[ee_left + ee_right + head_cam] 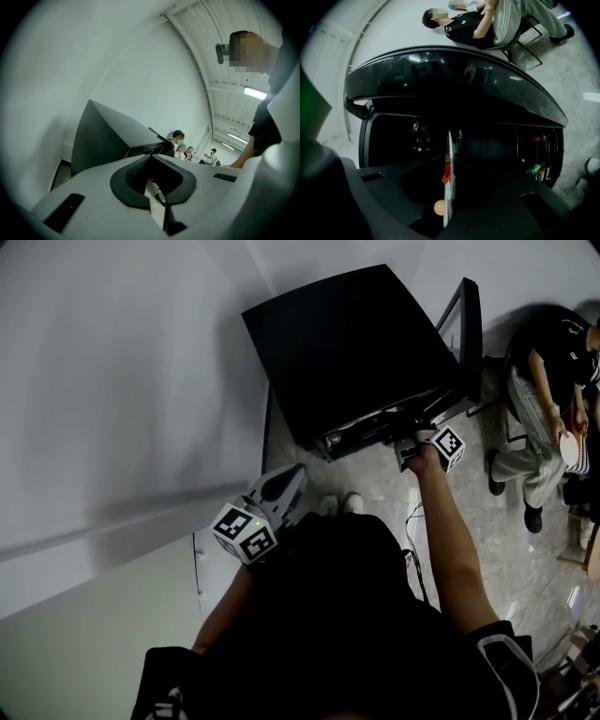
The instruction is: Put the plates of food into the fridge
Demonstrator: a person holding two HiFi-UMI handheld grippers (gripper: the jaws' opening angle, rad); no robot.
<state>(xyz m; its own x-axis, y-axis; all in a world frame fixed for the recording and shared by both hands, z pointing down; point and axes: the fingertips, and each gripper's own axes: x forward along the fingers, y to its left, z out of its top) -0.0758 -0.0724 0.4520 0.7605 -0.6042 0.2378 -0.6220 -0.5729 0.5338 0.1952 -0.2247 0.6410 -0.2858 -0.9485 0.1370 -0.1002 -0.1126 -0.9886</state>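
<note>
Fridge (356, 343) noted as glossy black; plate (449, 197) white, with red piece (446, 174) and pale orange ball (439, 206); marker cube (246, 532) patterned in black-and-white squares; floor (525, 559) pale grey, marbled

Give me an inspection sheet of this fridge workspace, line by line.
Surface: pale tiled floor.
Job's things: black fridge, its door open; plate carrying red food and a pale round piece, seen edge-on at the opening.
Clutter: bottles in the door shelf.
Grippers: right gripper shut on the plate; left gripper shut, empty, away from the fridge.
Cables: thin dark cable on the floor.
Surroundings: white wall; seated person beside the fridge.
</note>
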